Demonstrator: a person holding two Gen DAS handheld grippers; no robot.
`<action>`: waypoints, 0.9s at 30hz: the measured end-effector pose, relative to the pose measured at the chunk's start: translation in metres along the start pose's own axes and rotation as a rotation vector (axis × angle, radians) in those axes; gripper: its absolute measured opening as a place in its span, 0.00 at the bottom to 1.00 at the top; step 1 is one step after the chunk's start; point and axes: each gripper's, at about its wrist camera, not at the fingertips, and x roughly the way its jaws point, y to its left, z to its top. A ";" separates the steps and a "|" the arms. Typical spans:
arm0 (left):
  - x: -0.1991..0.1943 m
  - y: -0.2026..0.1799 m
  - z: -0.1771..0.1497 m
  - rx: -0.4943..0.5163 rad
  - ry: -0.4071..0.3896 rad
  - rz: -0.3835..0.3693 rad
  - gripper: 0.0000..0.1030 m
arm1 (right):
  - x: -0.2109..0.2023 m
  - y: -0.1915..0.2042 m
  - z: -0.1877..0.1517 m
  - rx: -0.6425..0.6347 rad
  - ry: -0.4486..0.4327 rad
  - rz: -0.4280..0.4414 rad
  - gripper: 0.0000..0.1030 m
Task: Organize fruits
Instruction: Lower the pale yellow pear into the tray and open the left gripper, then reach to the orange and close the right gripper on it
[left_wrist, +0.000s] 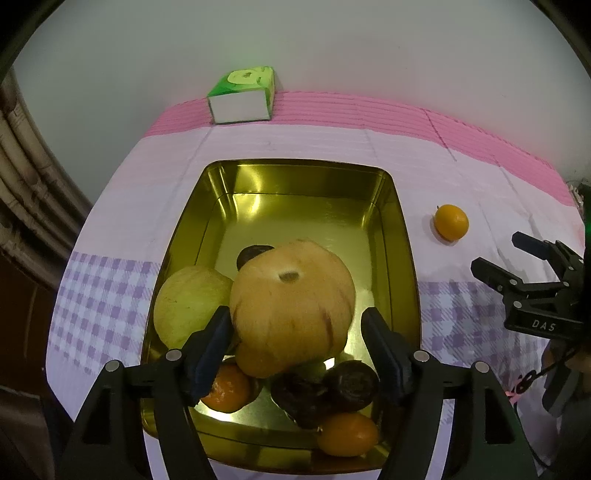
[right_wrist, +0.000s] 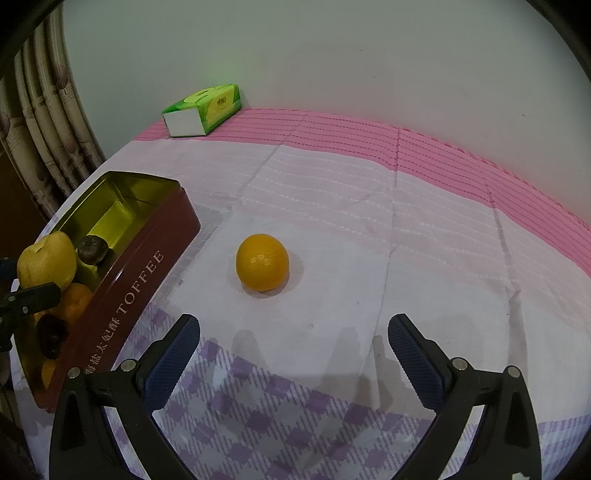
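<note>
Left gripper (left_wrist: 295, 321) is straddling a pale pear (left_wrist: 291, 306) in the tin (left_wrist: 402, 236), pads apart; right gripper (right_wrist: 293, 328) is gaping before an orange (right_wrist: 262, 262).

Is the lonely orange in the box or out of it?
Out. The orange sits alone on the tablecloth, beside the tin that holds the other fruit.

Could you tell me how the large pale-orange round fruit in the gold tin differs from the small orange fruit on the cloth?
The large pale-orange round fruit sits piled in the gold tin; the small orange fruit lies alone on the cloth. The first is far bigger and paler, the second vivid. Both are round.
</note>
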 end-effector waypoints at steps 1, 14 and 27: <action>0.000 0.000 0.000 0.001 -0.001 -0.001 0.70 | 0.000 0.000 0.000 0.000 0.000 0.004 0.98; -0.024 0.010 0.007 -0.044 -0.085 0.004 0.70 | 0.004 0.016 0.008 -0.032 -0.001 0.022 0.90; -0.033 0.043 0.004 -0.167 -0.086 0.016 0.70 | 0.022 0.021 0.026 -0.036 0.007 -0.003 0.80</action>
